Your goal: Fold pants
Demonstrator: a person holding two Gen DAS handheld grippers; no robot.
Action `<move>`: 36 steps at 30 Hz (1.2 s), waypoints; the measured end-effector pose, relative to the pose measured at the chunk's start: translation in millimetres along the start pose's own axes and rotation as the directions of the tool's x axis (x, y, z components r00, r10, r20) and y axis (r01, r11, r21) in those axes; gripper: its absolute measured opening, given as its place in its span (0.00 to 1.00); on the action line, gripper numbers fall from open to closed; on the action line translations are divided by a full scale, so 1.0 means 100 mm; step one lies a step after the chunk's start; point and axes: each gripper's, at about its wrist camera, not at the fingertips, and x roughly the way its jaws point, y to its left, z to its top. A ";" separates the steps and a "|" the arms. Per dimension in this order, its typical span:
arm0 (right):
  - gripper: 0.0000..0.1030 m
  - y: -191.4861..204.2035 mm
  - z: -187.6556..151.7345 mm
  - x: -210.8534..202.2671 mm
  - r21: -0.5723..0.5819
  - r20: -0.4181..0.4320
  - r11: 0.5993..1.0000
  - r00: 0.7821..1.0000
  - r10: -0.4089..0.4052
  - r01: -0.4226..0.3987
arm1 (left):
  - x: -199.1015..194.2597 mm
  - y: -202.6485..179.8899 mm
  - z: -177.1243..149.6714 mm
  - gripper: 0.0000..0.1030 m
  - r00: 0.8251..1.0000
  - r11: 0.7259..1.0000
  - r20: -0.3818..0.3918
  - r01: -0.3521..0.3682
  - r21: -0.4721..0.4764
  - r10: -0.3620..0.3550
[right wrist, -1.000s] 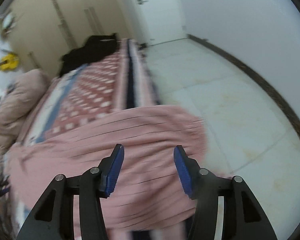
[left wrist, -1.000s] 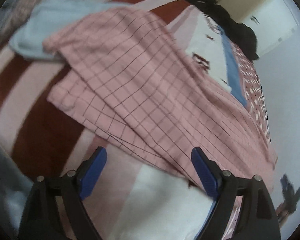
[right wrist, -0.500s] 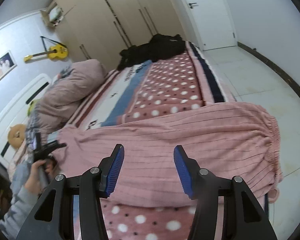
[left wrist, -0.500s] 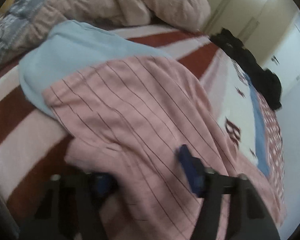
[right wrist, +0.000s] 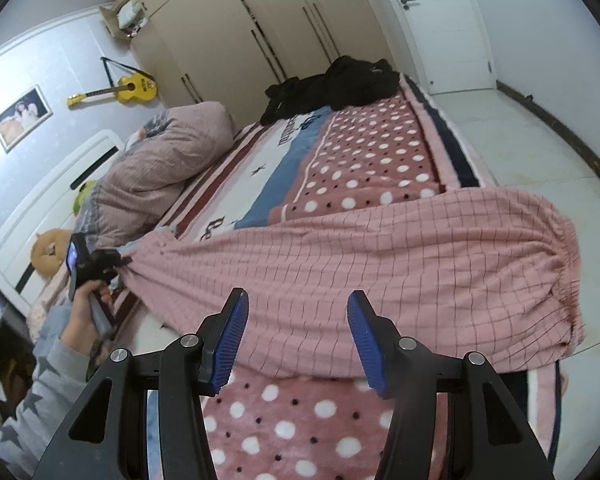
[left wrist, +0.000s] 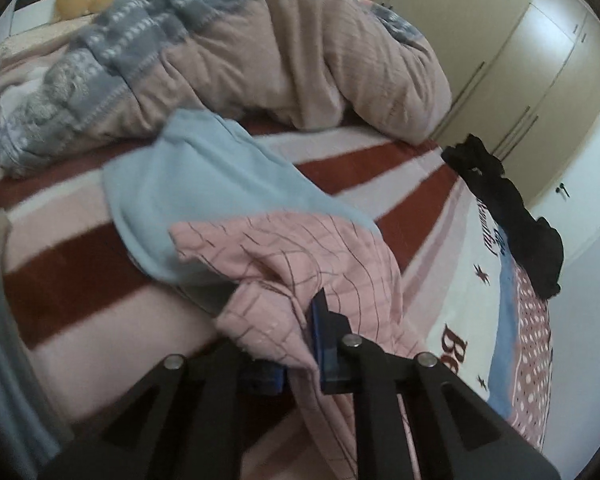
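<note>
Biggest thing in view is the bed [right wrist: 380, 152], covered with a fleecy blanket in red-and-white stripes on one side and polka dots on the other, with a puffy pink-grey duvet [left wrist: 284, 52] bunched up near the headboard. Stretched across the bed are the pants [right wrist: 380, 264], soft pink with a thin dark grid print, one end gathered to a point and the other end, with its elastic ruffled edge, hanging over the side toward the floor. I reckon they're pulled long like that so the fabric lies flat before a fold. Next to them lies a pale blue garment [left wrist: 196, 192], fleecy-looking, partly tucked under the pink cloth, and a black heap of clothes [right wrist: 336, 88] sits well apart at the far edge. My left claw [left wrist: 300, 344] is clamped on a bunched end of the pants, cloth crumpled between the blue pads, and my guess is it's there to carry that end across to the other. My right claw [right wrist: 296, 340] hovers spread wide over the pants' near edge, holding nothing, probably lined up to pin or grab that side.
</note>
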 end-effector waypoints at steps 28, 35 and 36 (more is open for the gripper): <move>0.47 0.27 -0.05 -0.20 -0.039 0.000 0.999 0.999 0.037 -0.037 | -0.95 -1.19 -0.33 0.08 0.975 0.850 0.069 0.146 0.507 -0.209; 0.47 0.34 -0.05 -0.09 -0.038 -0.012 0.997 0.998 0.060 -0.060 | -0.75 -1.84 -1.78 0.15 0.918 0.540 -0.333 0.396 0.742 -0.216; 0.47 0.34 -0.06 -0.07 -0.033 -0.018 0.998 0.998 0.060 -0.061 | -0.69 -1.84 -1.89 0.23 0.904 0.523 -0.380 0.425 0.739 -0.197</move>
